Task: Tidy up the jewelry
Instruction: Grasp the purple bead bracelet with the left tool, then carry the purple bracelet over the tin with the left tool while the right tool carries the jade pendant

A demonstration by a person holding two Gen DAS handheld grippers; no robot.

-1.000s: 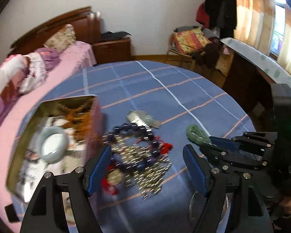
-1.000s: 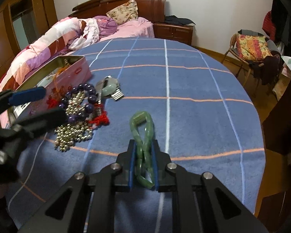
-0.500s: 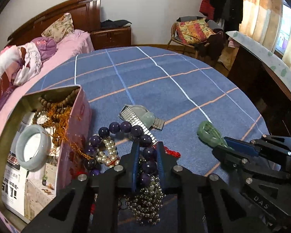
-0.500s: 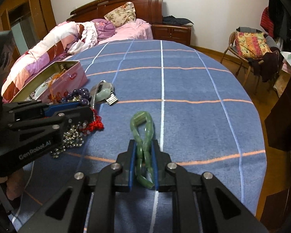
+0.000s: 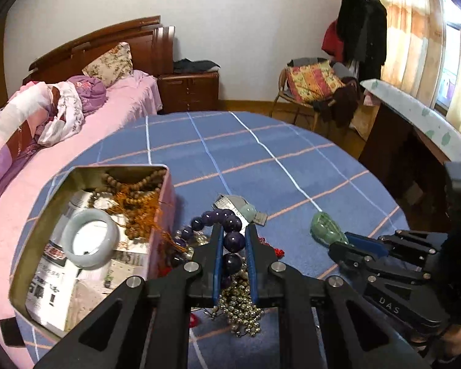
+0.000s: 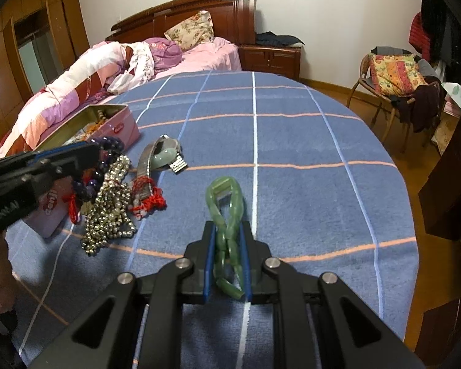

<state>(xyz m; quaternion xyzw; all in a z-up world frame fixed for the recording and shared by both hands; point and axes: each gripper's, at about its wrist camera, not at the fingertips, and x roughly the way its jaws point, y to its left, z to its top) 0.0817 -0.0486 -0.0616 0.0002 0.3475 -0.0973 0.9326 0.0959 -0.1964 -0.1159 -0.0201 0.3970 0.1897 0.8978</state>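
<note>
Bedroom walls, a pink-covered bed (image 5: 132, 92) and a chair piled with cushions (image 6: 393, 73) ring your work area: a round desk (image 6: 292, 141) under a blue checked cloth. Your left claw (image 5: 233, 243) reaches forward low over the jewelry heap, its blue-padded fingers (image 5: 217, 246) pinched on a strand of large purple beads (image 5: 230, 240); the strand runs out from between the pads and curls back toward the open pink tin (image 5: 166, 212), which sits just to the left of the claw. Inside that tin lie a pale jade bangle (image 5: 90, 240) and a tangle of brown wooden beads (image 5: 138, 193) with orange cord. Under and beside the left claw spills a cluster of small metallic beads (image 6: 110, 212), with red knotted cord (image 6: 147, 203) at its edge and a silver watch band with a pale green stone (image 6: 163, 156) just beyond.

Your right claw (image 6: 229, 246) is held level, pointing across the desk toward the bed, well apart from the tin. Its pads are clamped on a green jade link bracelet (image 6: 226, 203), whose front loop sticks out past the fingertips and whose tail hangs behind them. From the left wrist view, the right claw (image 5: 338, 241) comes in from the right side, low above the cloth, the green bracelet showing at its tip.
</note>
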